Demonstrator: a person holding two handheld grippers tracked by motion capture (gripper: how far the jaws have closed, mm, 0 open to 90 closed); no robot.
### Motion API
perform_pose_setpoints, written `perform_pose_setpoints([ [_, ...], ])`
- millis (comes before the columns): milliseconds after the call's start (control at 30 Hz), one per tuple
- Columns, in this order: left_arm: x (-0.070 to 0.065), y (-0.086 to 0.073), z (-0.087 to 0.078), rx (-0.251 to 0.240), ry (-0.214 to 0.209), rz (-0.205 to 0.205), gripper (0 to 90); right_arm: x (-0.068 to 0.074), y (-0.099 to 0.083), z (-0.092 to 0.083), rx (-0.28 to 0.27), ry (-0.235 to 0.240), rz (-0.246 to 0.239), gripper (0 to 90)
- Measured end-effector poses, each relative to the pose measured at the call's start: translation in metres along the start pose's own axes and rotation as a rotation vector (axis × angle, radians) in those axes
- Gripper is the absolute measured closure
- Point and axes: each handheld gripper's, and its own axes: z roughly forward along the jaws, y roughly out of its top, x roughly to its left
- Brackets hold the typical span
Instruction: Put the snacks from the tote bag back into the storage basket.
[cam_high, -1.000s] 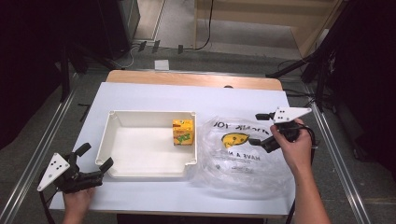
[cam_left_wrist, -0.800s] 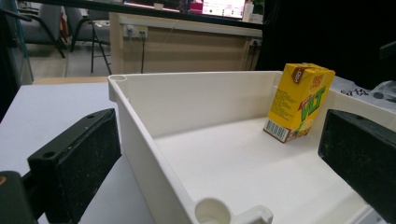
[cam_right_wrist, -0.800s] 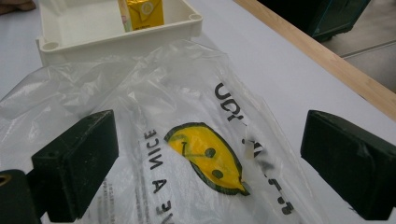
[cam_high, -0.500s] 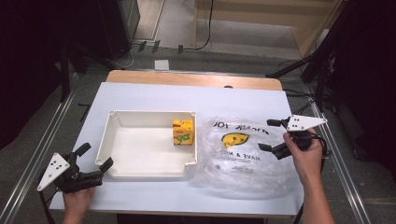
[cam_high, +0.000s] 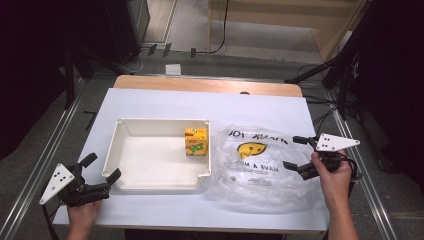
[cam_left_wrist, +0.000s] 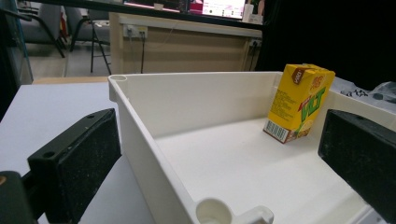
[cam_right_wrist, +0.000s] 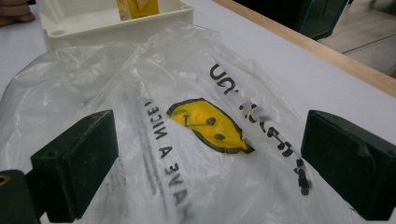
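Note:
A yellow drink carton (cam_high: 195, 141) stands upright in the right part of a white tray (cam_high: 131, 175); the left gripper view shows the carton (cam_left_wrist: 299, 103) past the tray's near corner (cam_left_wrist: 140, 135). My left gripper (cam_high: 102, 169) is open at the tray's front left corner, empty. A clear plastic bag (cam_high: 255, 165) with a yellow smiley lies flat right of the tray. My right gripper (cam_high: 295, 152) is open at the bag's right edge, nothing between its fingers. The right gripper view looks over the bag (cam_right_wrist: 187, 126) from just above it.
The white tabletop (cam_high: 165, 102) has a wooden strip (cam_high: 210, 85) along its far edge. Metal rails run down both sides of the table. Dark stands and cables sit on the floor beyond.
My right gripper has drawn back to the right, off the bag's middle to its right edge. The left gripper and the carton have stayed where they were.

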Motion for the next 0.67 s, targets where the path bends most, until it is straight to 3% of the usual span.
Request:
perform_pose_setpoints([
  [300, -0.001, 0.0, 0.001, 0.007, 0.005, -0.002, 0.0, 0.004, -0.028, -0.014, -0.023, -0.026, 0.038, 4.4],
  [367, -0.002, 0.0, 0.001, -0.007, 0.001, 0.005, 0.0, 0.005, -0.032, -0.019, -0.057, -0.044, 0.068, 4.4],
  [533, -0.001, 0.0, 0.002, -0.002, 0.003, 0.002, 0.0, 0.012, -0.039, -0.029, -0.083, -0.101, 0.073, 4.0],
  [600, 0.0, 0.001, 0.003, 0.003, 0.014, 0.002, 0.0, 0.012, -0.047, -0.029, -0.1, -0.08, 0.09, 2.9],
  [667, 0.001, 0.001, 0.004, 0.017, 0.024, -0.018, 0.0, 0.013, -0.055, -0.026, -0.09, -0.097, 0.073, 2.8],
])
